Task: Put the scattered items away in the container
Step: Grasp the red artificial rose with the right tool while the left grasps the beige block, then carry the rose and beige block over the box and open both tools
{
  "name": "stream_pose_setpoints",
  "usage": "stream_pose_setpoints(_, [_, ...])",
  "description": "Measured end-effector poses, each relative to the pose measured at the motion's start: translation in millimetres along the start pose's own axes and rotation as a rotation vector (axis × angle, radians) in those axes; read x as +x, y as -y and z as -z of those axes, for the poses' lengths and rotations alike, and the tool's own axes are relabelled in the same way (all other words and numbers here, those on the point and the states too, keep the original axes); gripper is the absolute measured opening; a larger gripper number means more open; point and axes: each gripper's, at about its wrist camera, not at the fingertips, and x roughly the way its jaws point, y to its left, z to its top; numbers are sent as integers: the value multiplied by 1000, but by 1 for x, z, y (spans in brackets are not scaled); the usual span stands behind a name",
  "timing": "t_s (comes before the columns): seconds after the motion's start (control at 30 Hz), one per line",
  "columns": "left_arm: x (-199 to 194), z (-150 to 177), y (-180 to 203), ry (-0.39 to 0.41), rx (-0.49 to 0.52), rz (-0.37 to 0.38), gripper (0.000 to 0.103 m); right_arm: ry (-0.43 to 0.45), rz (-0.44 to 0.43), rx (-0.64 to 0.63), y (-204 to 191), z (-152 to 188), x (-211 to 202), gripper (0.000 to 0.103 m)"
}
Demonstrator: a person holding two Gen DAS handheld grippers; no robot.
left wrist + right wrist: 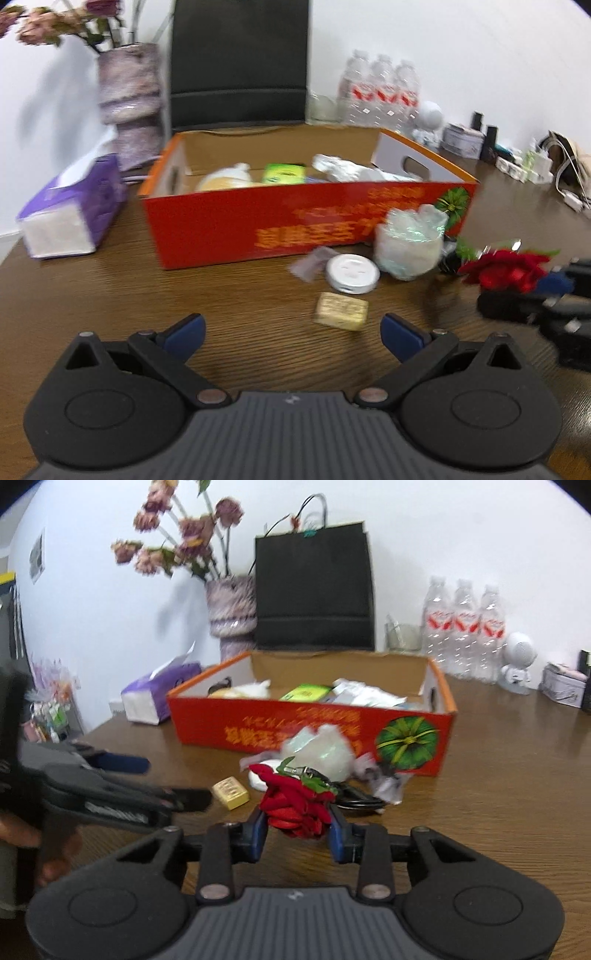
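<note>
Clamping the red fabric rose [295,808], the right gripper [297,829] has its 2 blue pads [257,834] pressed against the bloom's sides, the flower filling the gap between them. Green leaves and stem run out ahead of the fingertips toward a dark cable [354,797] lying on the wooden table [498,794]. Whether the rose rests on the table or is lifted clear — cannot tell.

Left gripper [293,338]: fingers wide apart, nothing between them. Just ahead of its right fingertip sits a small gold block [341,311]; beyond that a round white tin [352,274], with a crumpled clear plastic wrapper [408,243] to the tin's right, touching or nearly touching the box front. A greyish scrap [312,263] lies left of the tin.

Container: the orange-red cardboard box [236,229] stands straight ahead of both sets of fingers, beyond the loose items, open at the top. Inside — a green packet [284,173], a pale wrapped bundle [225,179], white crumpled packaging [351,168].

Left of the box, well out from the left fingers, a purple tissue pack [70,210]. Behind the box: a vase of dried flowers [231,609], a black paper bag [314,587], 3 water bottles [463,627].

From the right wrist view, the left gripper enters at the left, its fingertips near the gold block.
</note>
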Motion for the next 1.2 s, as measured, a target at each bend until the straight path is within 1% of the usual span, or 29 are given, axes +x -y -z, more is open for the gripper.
stream_pose_setpoints(0.07, [6, -1, 9, -1, 18, -5, 99, 16, 36, 5, 10, -1, -6, 32])
stream_pose_setpoints(0.17, [16, -3, 16, -17, 24, -8, 85, 16, 59, 57, 30, -1, -8, 32])
stream_pose_setpoints(0.2, [20, -3, 17, -27, 21, -8, 78, 17, 63, 65, 35, 0, -8, 32])
stream_pose_setpoints(0.27, [23, -4, 17, -21, 18, -16, 75, 17, 66, 70, 41, 0, -5, 32])
stream_pose_setpoints(0.3, [23, -4, 17, -18, 18, -13, 70, 16, 62, 72, 43, -1, -4, 32])
stream_pose_setpoints(0.37, [23, -4, 18, -8, 28, -1, 55, 14, 55, 66, 45, -1, 0, 32])
stream_pose_setpoints(0.4, [22, -4, 19, -2, 39, 14, 33, 13, 54, 60, 44, 0, 1, 32])
stream_pose_setpoints(0.47, [17, -4, 21, -3, 55, 14, 33, 10, 51, 52, 41, -1, 5, 32])
stream_pose_setpoints(0.6, [5, -2, 18, 37, 52, -1, 33, 14, 41, 44, 38, -3, 6, 32])
stream_pose_setpoints(0.77, [-14, -15, 8, 110, 11, 0, 33, 41, 42, 30, 32, -15, 2, 32])
stream_pose_setpoints(0.87, [-27, -33, 2, 179, -7, 3, 33, 67, 46, 25, 29, -28, 2, 32])
stream_pose_setpoints(1.0, [-33, -66, -7, 251, -42, -7, 33, 107, 47, 26, 25, -54, 5, 32])
stream_pose_setpoints(1.1, [-29, -90, -14, 285, -90, -12, 33, 121, 57, 33, 22, -79, 15, 32])
stream_pose_setpoints(1.2, [-17, -108, -20, 302, -145, -5, 33, 130, 87, 92, 23, -102, 30, 32])
